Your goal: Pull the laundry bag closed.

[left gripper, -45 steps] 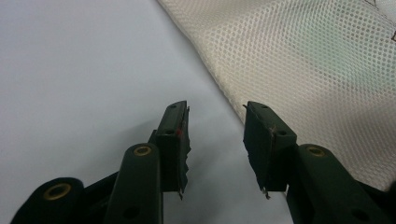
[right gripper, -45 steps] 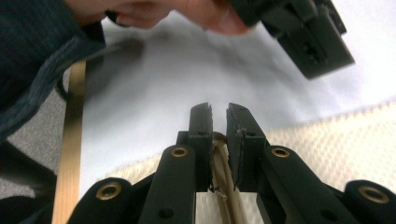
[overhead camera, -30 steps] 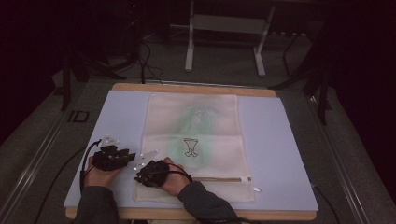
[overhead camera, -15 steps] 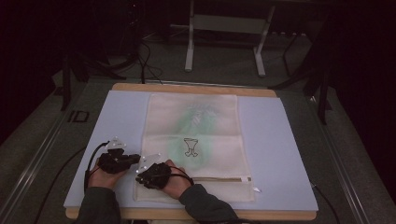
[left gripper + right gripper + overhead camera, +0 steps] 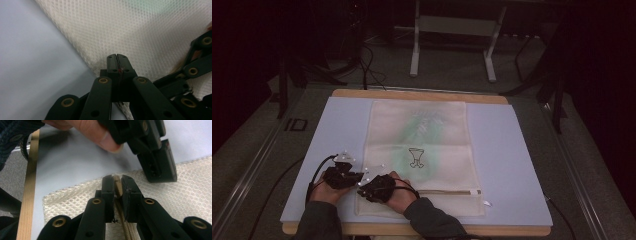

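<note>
Left gripper view shows your left gripper (image 5: 117,57) just clamped onto the mesh bag's (image 5: 140,32) edge; your right gripper (image 5: 117,180) pinches its zipper (image 5: 126,225).

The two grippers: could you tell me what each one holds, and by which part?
Left gripper: mesh bag's side edge. Right gripper: its zipper end.

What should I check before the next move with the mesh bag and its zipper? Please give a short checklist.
1. Right tool shut on the zipper tape: ok.
2. Left tool just closed on the mesh bag edge, mesh between the jaws: ok.
3. Bag lies flat on the blue mat: ok.
4. Zipper pull at the far end from both tools: ok.
5. Zipper fully closed: cannot tell.
</note>
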